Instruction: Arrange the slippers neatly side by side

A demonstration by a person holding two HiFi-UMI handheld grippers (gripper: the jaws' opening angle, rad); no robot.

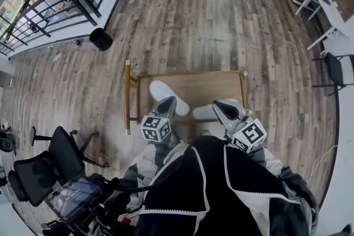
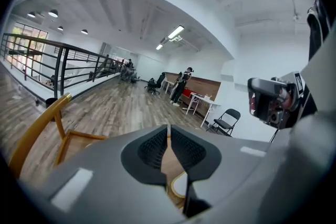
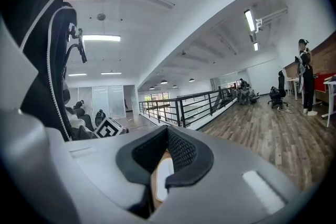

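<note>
Left gripper point(image 1: 167, 103): jaws squeezed together, nothing in them, sitting over the near end of the angled slipper point(image 1: 161, 90).
Right gripper point(image 1: 224, 108): closed and empty too, second slipper point(image 1: 202, 113) just off its left side.
Counter point(image 1: 221, 85): wooden, under both slippers, running on past the gripper tips.
Bin point(image 1: 100, 38): black, way out beyond the left gripper.

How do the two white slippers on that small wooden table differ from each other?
The left slipper shows almost whole, slanted across the table; the right slipper is mostly hidden behind the right gripper, only one end showing. The left slipper reaches farther from the person than the right slipper. Both are white and lie on the table.
</note>
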